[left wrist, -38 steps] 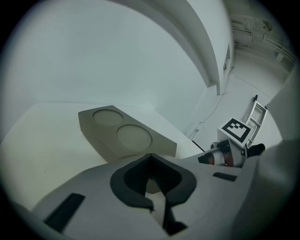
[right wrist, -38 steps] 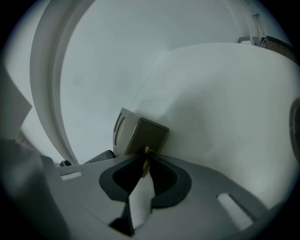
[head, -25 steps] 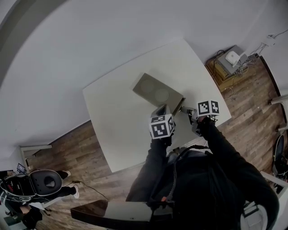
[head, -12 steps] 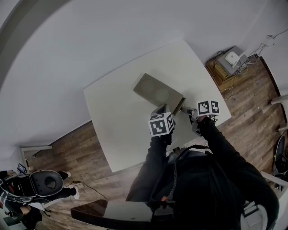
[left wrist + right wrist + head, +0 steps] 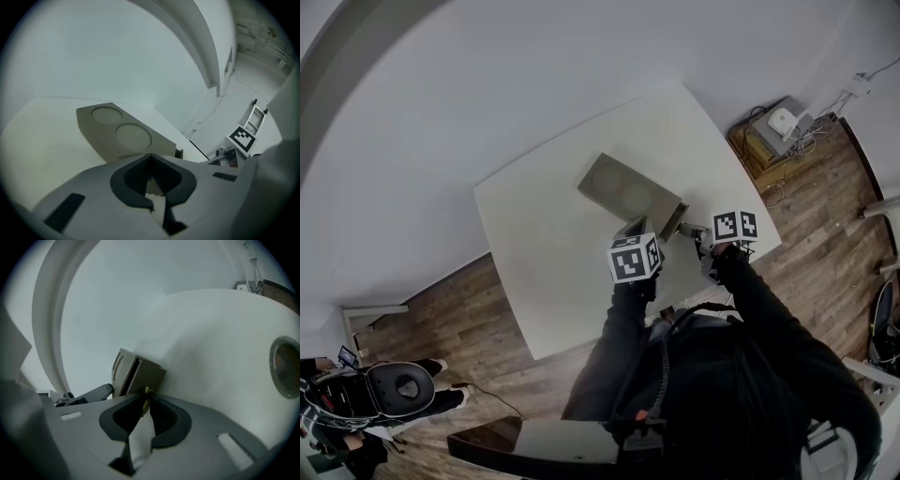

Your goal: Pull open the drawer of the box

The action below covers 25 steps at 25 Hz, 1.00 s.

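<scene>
The box lies near the middle of the white table, its top marked by two round recesses. Its drawer faces the person and already stands part way out of the shell. The right gripper is clenched on the small pull at the drawer's front, with the jaws together around it. The left gripper sits just beside the near end of the box, jaws closed on nothing, and seems placed to brace the box, though contact cannot be confirmed. The step in hand looks like the pull itself, with some travel left. To do it well, the right gripper should draw straight back along the drawer's own line, level with the table and without twisting, since the hold is on a small pull that could slip from the jaws. The left gripper should press against the shell so the light box does not slide along with the drawer, and the pull should slow before the drawer comes free of the box. Compared with a second ago, the left gripper's marker cube sits a little closer to the box, while the right gripper and the box are almost where they were. Any added drawer travel is too slight to judge.
</scene>
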### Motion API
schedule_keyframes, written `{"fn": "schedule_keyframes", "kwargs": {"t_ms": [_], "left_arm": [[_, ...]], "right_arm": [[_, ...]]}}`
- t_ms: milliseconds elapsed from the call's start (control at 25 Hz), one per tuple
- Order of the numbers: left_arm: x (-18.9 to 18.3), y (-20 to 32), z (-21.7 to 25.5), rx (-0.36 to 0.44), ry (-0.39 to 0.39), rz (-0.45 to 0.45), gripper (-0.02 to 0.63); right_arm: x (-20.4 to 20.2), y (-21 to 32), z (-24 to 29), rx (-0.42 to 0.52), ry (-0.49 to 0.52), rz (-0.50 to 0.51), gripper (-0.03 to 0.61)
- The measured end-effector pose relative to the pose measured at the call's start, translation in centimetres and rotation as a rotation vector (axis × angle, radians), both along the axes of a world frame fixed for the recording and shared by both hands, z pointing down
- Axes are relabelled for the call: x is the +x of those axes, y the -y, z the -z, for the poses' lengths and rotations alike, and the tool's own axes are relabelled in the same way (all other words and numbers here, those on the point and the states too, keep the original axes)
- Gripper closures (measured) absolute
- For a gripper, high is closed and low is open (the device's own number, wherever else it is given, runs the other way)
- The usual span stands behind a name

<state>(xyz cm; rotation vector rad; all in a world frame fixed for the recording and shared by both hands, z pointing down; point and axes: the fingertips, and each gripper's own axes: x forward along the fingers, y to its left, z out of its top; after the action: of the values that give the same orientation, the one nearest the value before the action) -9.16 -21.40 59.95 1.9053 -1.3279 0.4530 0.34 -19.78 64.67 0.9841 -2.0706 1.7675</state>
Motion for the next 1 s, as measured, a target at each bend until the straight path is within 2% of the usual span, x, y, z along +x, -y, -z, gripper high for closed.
{"fn": "schedule_keyframes", "kwargs": {"t_ms": [600, 1000], "left_arm": [[0.1, 0.8, 0.0, 0.003, 0.008, -0.004, 0.617], [0.4, -0.7, 0.2, 0.01, 0.015, 0.008, 0.617]], "right_arm": [[0.8, 0.2, 0.0, -0.002, -0.01, -0.011, 0.532], [1.6, -1.6, 0.1, 0.01, -0.015, -0.009, 0.531]]}}
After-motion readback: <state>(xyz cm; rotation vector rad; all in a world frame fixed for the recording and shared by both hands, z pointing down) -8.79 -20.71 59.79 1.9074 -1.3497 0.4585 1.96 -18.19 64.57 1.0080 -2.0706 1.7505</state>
